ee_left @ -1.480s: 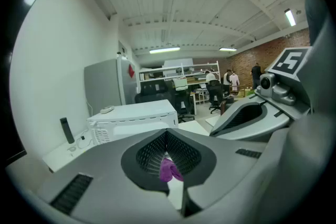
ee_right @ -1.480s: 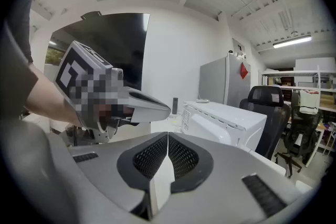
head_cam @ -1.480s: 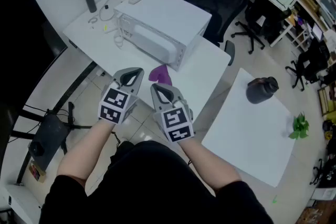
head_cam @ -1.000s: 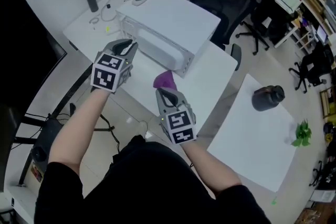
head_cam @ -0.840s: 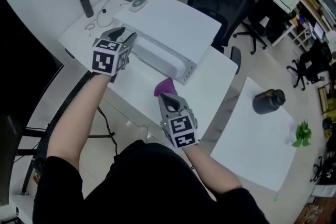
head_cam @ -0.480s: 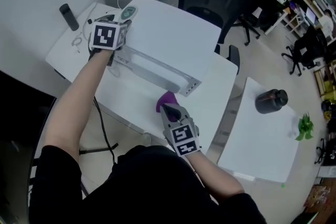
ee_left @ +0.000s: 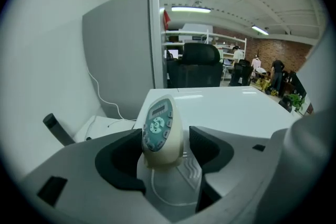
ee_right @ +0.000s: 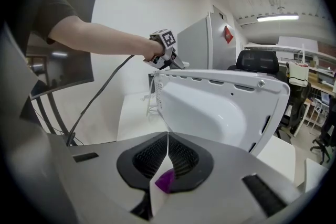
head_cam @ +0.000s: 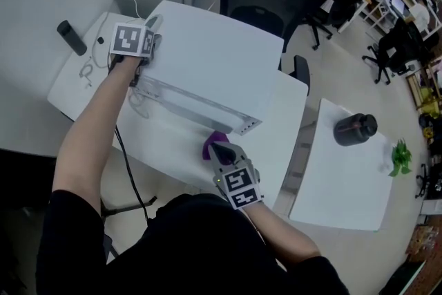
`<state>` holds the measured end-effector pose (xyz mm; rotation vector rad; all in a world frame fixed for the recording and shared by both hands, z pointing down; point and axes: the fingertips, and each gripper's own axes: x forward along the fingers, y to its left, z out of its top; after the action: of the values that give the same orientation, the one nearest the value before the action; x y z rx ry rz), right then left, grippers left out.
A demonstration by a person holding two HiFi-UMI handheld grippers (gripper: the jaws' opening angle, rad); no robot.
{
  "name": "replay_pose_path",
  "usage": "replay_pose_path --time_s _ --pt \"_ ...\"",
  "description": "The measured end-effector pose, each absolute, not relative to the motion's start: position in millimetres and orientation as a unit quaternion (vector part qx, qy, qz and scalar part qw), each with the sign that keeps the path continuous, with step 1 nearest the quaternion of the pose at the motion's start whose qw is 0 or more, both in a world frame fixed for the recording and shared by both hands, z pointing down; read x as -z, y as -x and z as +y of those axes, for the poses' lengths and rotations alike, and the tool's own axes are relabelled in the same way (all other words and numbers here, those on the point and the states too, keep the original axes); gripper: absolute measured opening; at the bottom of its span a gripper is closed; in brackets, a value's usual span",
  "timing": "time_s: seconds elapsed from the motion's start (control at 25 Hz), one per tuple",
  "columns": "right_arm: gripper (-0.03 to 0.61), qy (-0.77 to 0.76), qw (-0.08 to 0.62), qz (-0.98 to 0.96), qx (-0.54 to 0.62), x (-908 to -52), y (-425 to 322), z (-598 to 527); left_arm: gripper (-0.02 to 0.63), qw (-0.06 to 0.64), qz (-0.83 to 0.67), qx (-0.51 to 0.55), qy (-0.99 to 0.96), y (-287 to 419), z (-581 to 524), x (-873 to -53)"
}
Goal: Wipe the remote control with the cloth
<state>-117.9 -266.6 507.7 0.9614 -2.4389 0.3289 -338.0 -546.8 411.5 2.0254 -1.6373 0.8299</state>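
Wiping hasn't begun — the left hand-held gripper (ee_left: 164,150), jaws just opened wide, straddles the remote control (ee_left: 159,131) on the white appliance (head_cam: 214,72), apparently not yet touching it, while the right hand-held gripper (ee_right: 167,160) pinches the purple cloth (ee_right: 165,181) — grasp and wipe remain

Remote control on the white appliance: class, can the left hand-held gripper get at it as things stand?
Probably yes. The left hand-held gripper has just been opening its jaws, and they stand either side of the remote control on the white appliance, with nothing else between them.
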Motion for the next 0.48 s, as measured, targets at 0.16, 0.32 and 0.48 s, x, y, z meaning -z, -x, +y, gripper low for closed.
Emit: replay_pose_path --time_s 0.16,0.32,0.48 --pt "0.025 -0.349 0.247 -0.896 -0.123 -507.9 120.0 -268.3 0.272 0.216 -0.589 -0.271 -0.73 336.6 -548.4 -407.4" --pt "0.025 -0.348 0.246 -0.896 -0.123 -506.4 122.1 -268.6 0.272 0.221 -0.587 -0.273 -0.729 336.3 -548.6 -409.2" --pt "0.025 -0.352 0.241 -0.896 -0.121 -503.6 122.5 -269.7 0.272 0.217 -0.589 -0.282 -0.725 338.1 -549.8 -412.1"
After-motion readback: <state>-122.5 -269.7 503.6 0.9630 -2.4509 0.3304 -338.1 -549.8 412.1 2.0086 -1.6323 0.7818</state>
